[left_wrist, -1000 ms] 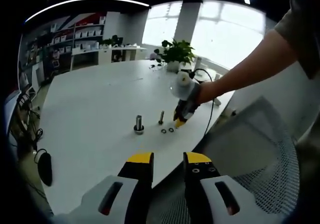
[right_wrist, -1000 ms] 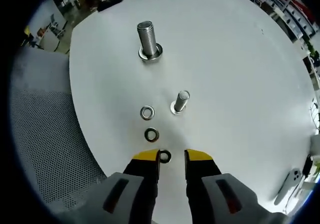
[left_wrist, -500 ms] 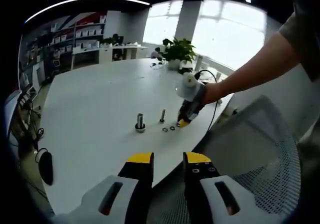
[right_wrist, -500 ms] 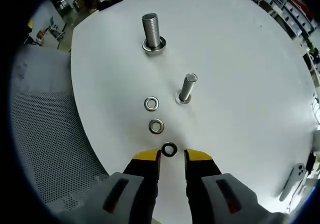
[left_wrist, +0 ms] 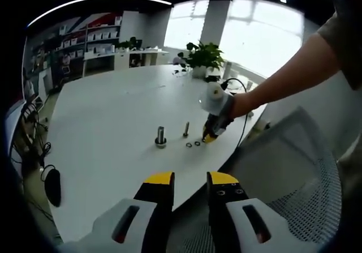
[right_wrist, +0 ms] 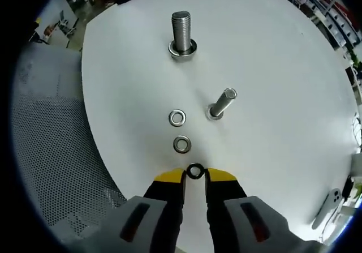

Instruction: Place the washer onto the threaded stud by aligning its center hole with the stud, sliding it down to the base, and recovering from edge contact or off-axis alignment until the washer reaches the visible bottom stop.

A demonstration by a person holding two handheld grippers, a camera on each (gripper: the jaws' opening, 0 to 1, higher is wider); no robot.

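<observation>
Right claw [right_wrist: 194, 175] narrows around the nearest washer [right_wrist: 195, 171], flat on the worktop [right_wrist: 271, 66], thin stud [right_wrist: 222, 103] beyond. Risk: the tips skid off its rim and flick it away. Left claw [left_wrist: 189, 179] hangs slightly parted, empty.

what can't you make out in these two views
- Right gripper view: whether the right hand-held gripper actually clamps the dark washer; its yellow tips crowd it.
- Left gripper view: the washers are too small to count.
- Right gripper view: the white object is cut by the edge.
</observation>
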